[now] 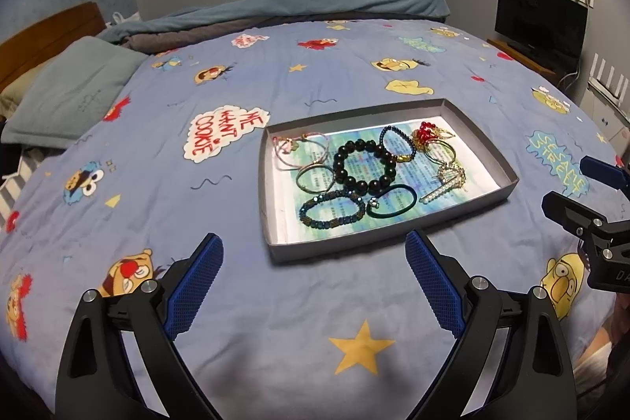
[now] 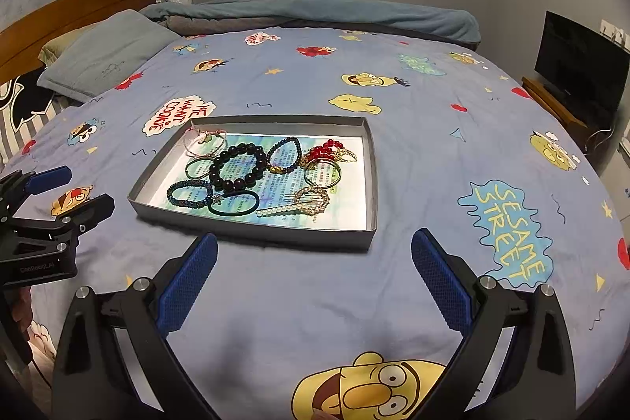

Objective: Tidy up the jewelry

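Observation:
A shallow grey box tray [image 1: 468, 197] [image 2: 252, 229] lies on the bed and holds several pieces of jewelry. A large black bead bracelet [image 1: 364, 164] [image 2: 237, 166] sits in its middle. A blue bead bracelet [image 1: 330, 209] [image 2: 189, 193], a dark hair tie [image 1: 393, 201] [image 2: 234, 205], a pearl hair clip [image 1: 443, 189] [image 2: 283, 209] and red beads [image 1: 425, 132] [image 2: 325, 149] lie around it. My left gripper [image 1: 315, 254] is open and empty, just short of the tray. My right gripper [image 2: 315, 254] is open and empty, also just short of the tray.
The bed has a blue cartoon-print sheet [image 1: 236, 302] [image 2: 453, 144]. A pillow [image 1: 75, 97] and folded blanket [image 1: 315, 6] lie at the far side. A TV [image 1: 539, 18] stands on a cabinet at the right. The right gripper shows in the left wrist view [image 1: 582, 195].

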Tool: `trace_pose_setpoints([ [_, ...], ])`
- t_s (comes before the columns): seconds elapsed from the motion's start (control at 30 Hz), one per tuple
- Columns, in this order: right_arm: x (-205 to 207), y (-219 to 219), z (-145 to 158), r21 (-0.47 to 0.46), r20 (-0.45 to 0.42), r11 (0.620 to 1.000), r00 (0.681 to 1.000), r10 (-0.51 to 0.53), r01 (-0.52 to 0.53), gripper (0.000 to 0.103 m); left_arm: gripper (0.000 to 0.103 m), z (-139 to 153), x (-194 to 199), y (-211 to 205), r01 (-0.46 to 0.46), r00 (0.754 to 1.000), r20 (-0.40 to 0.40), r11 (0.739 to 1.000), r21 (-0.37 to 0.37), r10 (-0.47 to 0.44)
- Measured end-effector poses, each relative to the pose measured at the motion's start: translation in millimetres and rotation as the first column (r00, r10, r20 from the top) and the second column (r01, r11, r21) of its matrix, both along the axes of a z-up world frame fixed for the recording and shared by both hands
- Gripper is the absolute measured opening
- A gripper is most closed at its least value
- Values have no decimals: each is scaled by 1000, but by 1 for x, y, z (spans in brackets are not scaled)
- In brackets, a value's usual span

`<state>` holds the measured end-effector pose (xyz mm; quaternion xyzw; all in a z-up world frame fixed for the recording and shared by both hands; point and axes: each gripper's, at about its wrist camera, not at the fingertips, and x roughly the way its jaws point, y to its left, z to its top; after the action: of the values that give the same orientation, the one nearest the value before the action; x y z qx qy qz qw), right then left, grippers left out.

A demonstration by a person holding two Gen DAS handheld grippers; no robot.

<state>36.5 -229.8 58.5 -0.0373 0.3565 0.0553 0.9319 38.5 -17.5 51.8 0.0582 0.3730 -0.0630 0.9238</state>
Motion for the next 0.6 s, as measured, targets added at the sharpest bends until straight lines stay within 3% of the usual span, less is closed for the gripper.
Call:
trace_pose_setpoints([
  [0.6,-2,1,2,-3,-2,1000,1000,2,-2,97,93,0,-2,-1,8,1000,-3,1000,8,-8],
])
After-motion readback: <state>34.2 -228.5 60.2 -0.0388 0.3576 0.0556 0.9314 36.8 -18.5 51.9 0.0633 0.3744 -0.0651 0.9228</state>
